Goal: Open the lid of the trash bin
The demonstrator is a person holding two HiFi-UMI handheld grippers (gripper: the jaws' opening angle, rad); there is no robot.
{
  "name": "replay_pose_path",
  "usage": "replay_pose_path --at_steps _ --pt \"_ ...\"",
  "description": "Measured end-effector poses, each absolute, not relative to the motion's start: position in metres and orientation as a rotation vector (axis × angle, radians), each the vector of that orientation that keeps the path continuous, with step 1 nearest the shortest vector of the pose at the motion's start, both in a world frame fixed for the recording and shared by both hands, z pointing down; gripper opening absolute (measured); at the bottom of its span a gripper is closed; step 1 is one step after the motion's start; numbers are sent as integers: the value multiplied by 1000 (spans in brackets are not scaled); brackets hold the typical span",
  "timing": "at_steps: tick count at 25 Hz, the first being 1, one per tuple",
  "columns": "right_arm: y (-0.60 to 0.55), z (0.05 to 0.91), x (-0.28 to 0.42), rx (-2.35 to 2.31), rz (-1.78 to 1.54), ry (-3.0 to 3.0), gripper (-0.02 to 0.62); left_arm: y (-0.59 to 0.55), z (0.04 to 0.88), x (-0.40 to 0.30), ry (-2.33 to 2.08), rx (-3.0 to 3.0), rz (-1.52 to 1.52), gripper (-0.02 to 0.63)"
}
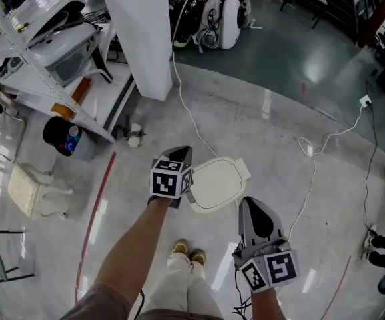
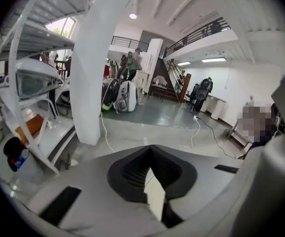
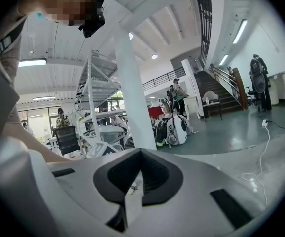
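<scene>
While the lid (image 1: 217, 184) lies flat and shut on the trash bin (image 1: 243, 167) at the middle of the head view, the opening has, by my reading, not yet begun; this is the approach. The left gripper (image 1: 184, 153) hangs over the lid's 9 o'clock edge, its tips pointing toward 12 o'clock. From above I cannot tell whether it touches the lid or only hovers over it. In its own view its jaws meet at the tips and nothing is between them. The right gripper (image 1: 248, 203) sits at about 5 o'clock of the lid, just beside its rim. Its jaws are likewise drawn together and it carries nothing. The person's shoes (image 1: 188, 250) stand at 6 o'clock of the bin. The next move probably calls for one gripper to spread its jaws, drop to the rim, catch the small lip at the lid's 2 o'clock corner or the near edge, and lift upward.
</scene>
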State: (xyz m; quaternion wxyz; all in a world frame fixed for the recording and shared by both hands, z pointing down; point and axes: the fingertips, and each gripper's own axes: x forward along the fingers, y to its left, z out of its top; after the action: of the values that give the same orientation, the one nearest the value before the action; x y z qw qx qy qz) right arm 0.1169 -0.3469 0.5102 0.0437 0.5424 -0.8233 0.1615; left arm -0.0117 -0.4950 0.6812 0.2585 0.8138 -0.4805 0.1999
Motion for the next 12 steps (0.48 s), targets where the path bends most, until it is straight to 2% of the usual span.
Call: replay_pose_path --at_steps 12 --pt "-338 577 114 1620 613 -2461 34 -429 857 -18 -1149 1887 816 -2"
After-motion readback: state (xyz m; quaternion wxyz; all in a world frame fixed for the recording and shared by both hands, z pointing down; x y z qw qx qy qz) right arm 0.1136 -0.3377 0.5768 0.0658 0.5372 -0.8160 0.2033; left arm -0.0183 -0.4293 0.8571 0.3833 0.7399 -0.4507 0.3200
